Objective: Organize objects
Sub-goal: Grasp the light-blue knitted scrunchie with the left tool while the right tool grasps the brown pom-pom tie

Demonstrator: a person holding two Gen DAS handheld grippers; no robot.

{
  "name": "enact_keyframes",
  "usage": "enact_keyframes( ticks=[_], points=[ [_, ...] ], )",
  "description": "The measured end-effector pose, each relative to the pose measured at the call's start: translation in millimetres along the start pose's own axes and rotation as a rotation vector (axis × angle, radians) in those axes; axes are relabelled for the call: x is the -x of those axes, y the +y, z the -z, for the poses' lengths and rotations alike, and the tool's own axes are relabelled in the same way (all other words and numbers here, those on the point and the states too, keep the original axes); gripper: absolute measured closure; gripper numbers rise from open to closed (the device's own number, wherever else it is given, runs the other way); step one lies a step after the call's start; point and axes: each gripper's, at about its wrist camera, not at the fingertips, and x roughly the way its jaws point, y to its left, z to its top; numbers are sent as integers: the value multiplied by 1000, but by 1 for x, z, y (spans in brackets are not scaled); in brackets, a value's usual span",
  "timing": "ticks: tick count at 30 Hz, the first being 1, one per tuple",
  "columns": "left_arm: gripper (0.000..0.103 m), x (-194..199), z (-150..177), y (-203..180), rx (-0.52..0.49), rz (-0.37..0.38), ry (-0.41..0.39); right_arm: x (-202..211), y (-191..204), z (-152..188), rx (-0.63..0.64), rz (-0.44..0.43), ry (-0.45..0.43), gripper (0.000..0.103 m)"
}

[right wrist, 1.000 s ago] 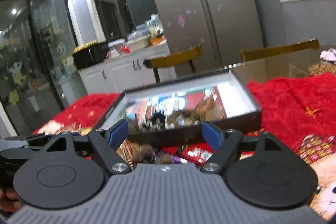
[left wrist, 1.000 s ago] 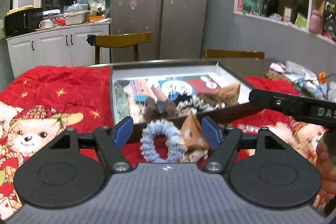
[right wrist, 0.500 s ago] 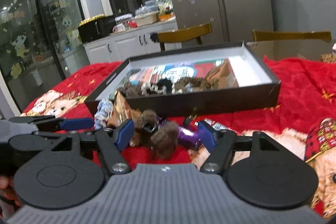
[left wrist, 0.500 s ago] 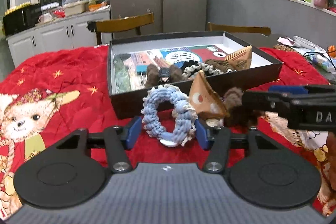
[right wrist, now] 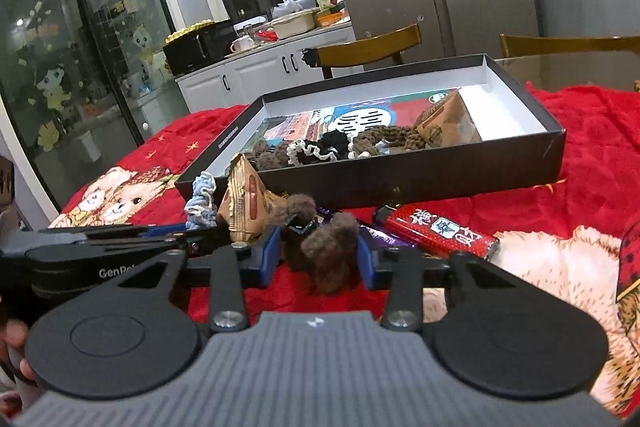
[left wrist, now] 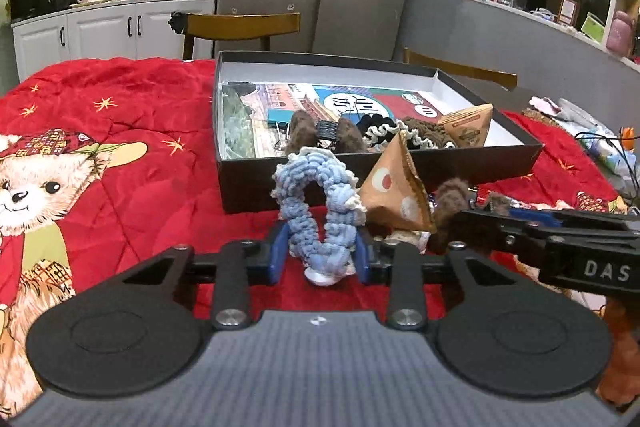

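A blue knitted scrunchie stands squeezed into a narrow arch between the pads of my left gripper, whose jaws are closing and press on it. A brown fuzzy hair clip sits between the pads of my right gripper; its jaws are closing too and touch both sides. Both items lie on the red blanket in front of the black box, which holds more scrunchies, a clip and a packet. A brown triangular snack packet rests between the two grippers.
A red bar-shaped packet and a purple wrapper lie right of the clip. The red bear-print blanket covers the table. Wooden chairs stand behind the box. Cables and clutter fill the table's right edge.
Both grippers came down toward the blanket and their jaws narrowed. The blue scrunchie went from a round ring to a pinched arch. The brown clip now sits between the right pads.
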Motion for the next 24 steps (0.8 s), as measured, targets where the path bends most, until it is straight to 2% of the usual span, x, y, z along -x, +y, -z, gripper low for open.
enact_keyframes(
  ticks=[1,3,4,7,16,24],
  points=[
    [72,0,0,-1,-3,-2,-3,-1,1,0,1,5,3,63],
    [84,1,1,-2,-6,-12,-8,-1,2,0,6,14,6,66],
    [86,1,0,-2,-2,-29,-6,-1,2,0,6,14,6,67],
    [87,-1,0,0,15,-30,1,-1,0,0,-4,16,3,71],
    [87,5,1,-3,-8,-71,-29,7,-8,0,-40,6,-48,72],
    [87,11,3,-4,-11,-76,-61,13,-11,-1,-62,-24,-90,72]
  ],
)
